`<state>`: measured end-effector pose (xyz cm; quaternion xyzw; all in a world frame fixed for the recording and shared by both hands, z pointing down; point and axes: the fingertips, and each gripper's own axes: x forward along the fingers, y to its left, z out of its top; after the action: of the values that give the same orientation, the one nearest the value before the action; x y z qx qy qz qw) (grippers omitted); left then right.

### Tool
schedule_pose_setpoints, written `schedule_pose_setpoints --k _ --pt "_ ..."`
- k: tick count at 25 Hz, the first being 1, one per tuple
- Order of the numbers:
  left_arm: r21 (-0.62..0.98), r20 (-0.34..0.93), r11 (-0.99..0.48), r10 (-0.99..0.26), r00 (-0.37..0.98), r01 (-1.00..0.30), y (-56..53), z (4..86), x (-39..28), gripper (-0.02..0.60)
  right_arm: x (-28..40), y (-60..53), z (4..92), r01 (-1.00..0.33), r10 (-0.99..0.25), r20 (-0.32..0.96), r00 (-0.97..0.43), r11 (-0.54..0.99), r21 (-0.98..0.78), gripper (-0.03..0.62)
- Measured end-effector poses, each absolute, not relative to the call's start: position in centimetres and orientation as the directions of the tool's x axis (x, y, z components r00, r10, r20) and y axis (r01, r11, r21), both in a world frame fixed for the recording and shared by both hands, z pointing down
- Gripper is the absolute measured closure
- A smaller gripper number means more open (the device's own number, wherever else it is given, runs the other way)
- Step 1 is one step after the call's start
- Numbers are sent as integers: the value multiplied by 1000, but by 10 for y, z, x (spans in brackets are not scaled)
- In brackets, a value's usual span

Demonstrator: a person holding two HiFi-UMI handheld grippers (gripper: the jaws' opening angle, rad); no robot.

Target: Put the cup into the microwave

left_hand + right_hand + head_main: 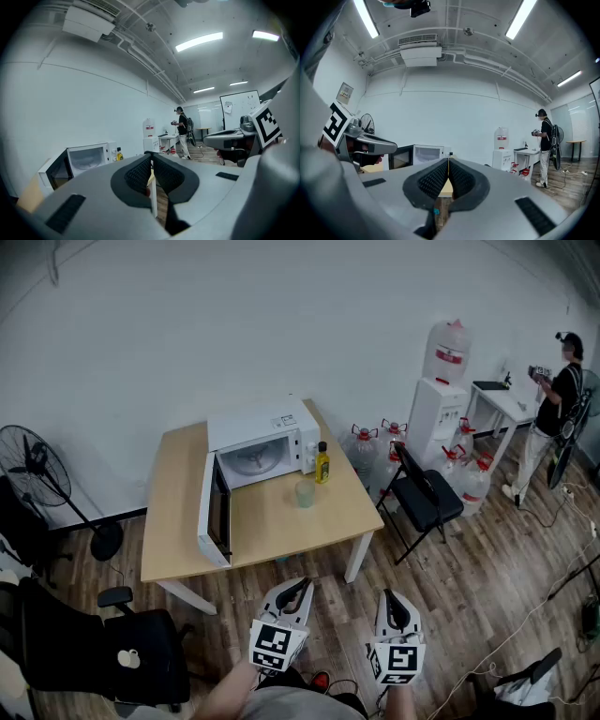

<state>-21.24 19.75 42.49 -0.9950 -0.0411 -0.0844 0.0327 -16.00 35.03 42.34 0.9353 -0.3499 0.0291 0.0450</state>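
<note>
A pale green translucent cup stands on the wooden table, just in front of the white microwave. The microwave's door hangs wide open toward me, showing the glass turntable inside. Both grippers are held low in front of the table's near edge, well short of the cup. My left gripper is shut with nothing in it; its pads meet. My right gripper is also shut and empty, pads together. The microwave shows at the left in the left gripper view.
A yellow bottle stands beside the microwave, close behind the cup. A black folding chair sits right of the table, a black office chair and a floor fan at left. Water jugs and a dispenser lie back right, near a person.
</note>
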Motion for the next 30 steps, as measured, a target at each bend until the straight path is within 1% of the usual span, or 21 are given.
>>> schedule_pose_setpoints --k 8,14,24,30 --pt "-53 186 -994 88 978 100 203 430 -197 546 -150 362 426 -640 -634 88 768 -766 64 576" --pt "-46 192 -993 96 977 107 200 437 -166 546 -119 362 436 -629 -622 105 776 -776 54 576" --pt "-16 186 -998 58 981 62 160 443 -69 546 -19 317 442 -671 -660 130 740 -739 62 576" --pt "-5 200 -1000 -12 980 -11 115 435 -9 546 55 263 433 -729 -716 146 683 -682 62 576"
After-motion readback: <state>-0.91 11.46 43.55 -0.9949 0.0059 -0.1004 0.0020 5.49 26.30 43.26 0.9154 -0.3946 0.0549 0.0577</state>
